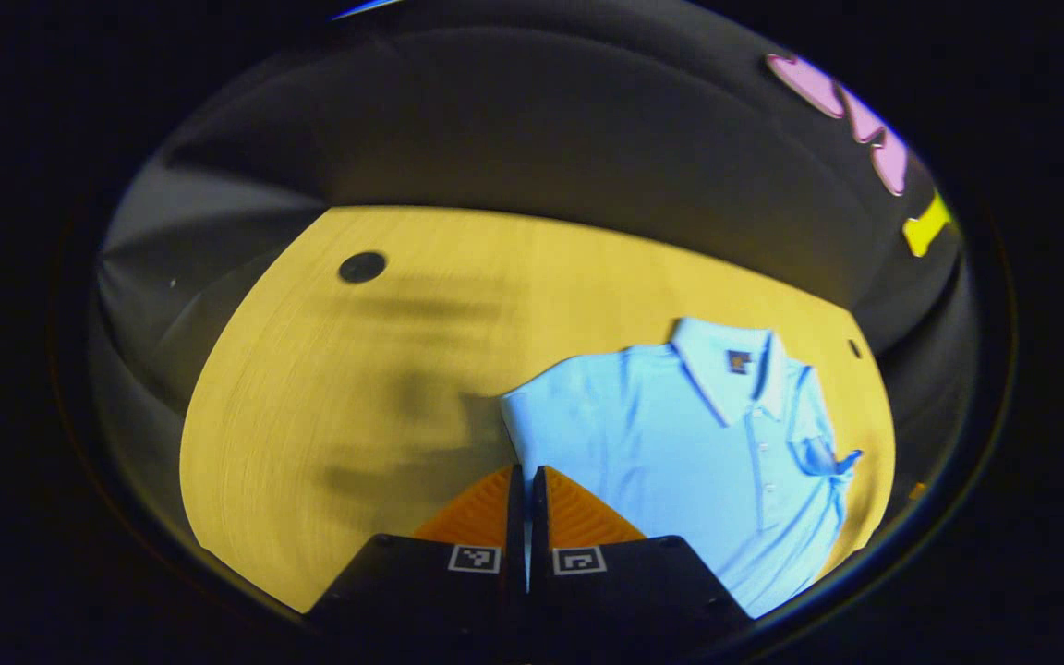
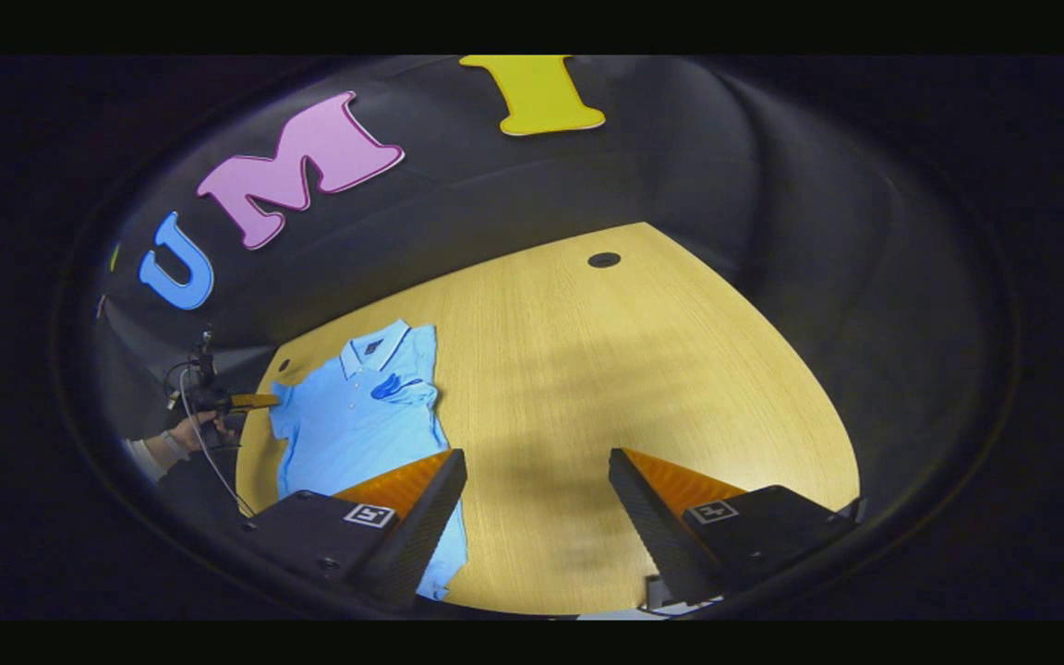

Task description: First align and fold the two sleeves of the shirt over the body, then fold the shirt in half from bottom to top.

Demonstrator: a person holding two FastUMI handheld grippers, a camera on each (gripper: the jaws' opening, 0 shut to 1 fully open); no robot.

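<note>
Left tool (image 1: 527, 480): fingers drawn together with barely a slit between them, at the edge of the shirt's left sleeve; whether cloth is caught between them cannot be told. The light blue polo shirt (image 1: 680, 443) lies flat, collar away, on the yellow wooden surface (image 1: 329, 388), its right sleeve folded onto the chest. Right tool (image 2: 538, 462): fingers spread wide, holding nothing, above bare wood just beside the shirt's lower part. A hand (image 2: 188, 432) holds the left tool farther off.

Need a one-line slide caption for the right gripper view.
Right gripper, jaws wide open, above the wooden table beside a light blue polo shirt lying flat.
</note>
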